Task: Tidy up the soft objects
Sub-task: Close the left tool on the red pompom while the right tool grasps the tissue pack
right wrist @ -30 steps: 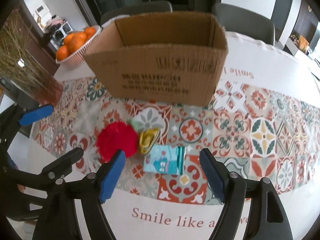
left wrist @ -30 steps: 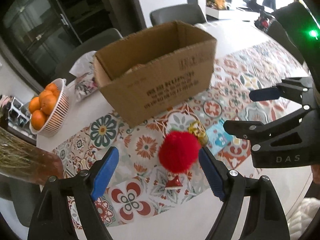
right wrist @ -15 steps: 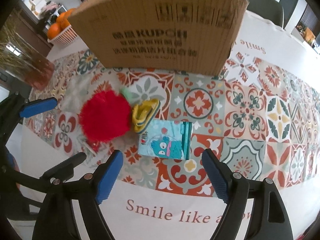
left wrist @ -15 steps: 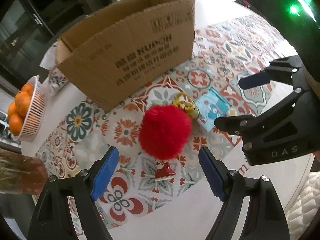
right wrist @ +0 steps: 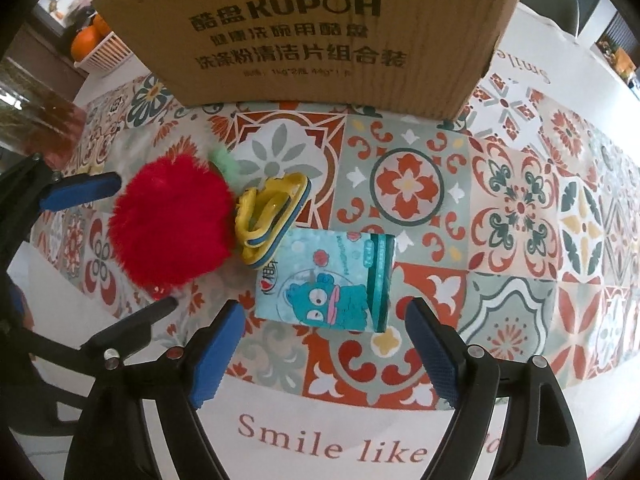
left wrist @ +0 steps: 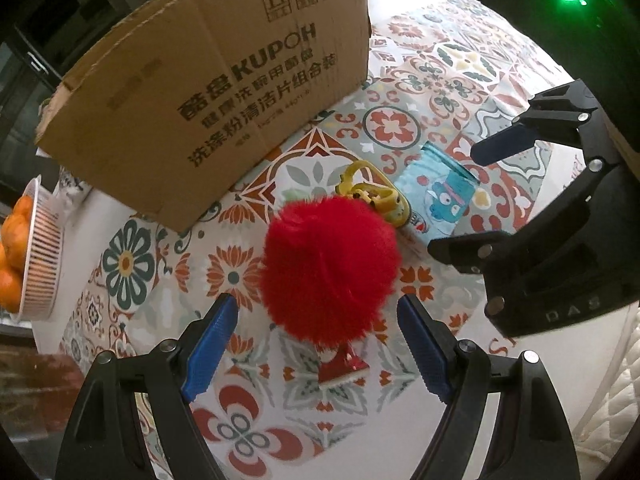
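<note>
A fluffy red pompom (left wrist: 330,266) lies on the patterned tablecloth, with a small red tag (left wrist: 340,366) at its near side. My left gripper (left wrist: 320,344) is open, its blue pads just short of the pompom on either side. Beside the pompom lie a small yellow sandal toy (right wrist: 270,216) and a teal tissue pack with a cartoon figure (right wrist: 326,280). My right gripper (right wrist: 322,344) is open, just in front of the tissue pack. The cardboard box (right wrist: 320,32) stands behind them, its inside hidden.
A white basket of oranges (left wrist: 32,256) stands at the left of the box. A brown vase with dry grass (right wrist: 36,108) stands at the left table edge. The tablecloth (right wrist: 520,208) extends to the right.
Both grippers have moved down and forward toward the table. The pompom and the tissue pack now sit close in front of the open jaws. The objects have not moved.
</note>
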Available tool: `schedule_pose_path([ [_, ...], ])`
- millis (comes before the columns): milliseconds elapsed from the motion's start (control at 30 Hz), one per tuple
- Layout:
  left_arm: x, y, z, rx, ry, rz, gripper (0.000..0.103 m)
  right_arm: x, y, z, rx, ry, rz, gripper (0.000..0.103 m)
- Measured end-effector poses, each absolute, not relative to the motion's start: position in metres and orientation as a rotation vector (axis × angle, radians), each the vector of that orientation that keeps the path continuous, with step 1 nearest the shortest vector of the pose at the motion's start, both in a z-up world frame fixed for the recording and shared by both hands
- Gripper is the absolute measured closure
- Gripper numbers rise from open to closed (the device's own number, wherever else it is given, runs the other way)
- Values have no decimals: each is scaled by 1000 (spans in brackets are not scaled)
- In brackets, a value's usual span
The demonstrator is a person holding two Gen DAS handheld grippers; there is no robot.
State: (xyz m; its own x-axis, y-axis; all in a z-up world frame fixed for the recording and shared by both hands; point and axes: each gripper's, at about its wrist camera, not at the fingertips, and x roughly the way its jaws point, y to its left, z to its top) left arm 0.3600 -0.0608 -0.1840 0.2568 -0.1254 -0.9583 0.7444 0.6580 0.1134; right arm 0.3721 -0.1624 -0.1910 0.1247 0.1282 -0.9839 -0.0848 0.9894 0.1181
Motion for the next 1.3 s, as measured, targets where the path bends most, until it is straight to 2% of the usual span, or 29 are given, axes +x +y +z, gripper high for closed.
schedule_pose_path([
  [433,382,-71,-204,629,1159,-649,25,393,-161,-210,104,1462,151,20],
  [600,385,-75,-209,616,1160,-653,36,399,-161,-218,161,1478,156,20],
  [767,388,-84,-215,606,1164,-652,58,399,-164,-218,171,1464,149,19],
  [867,386,-86,-218,598,1164,-651,63,397,-165,-217,168,1444,141,22],
  [1300,372,-71,-206,461,1144,-579,65,370,-181,-204,194,1412,118,25],
])
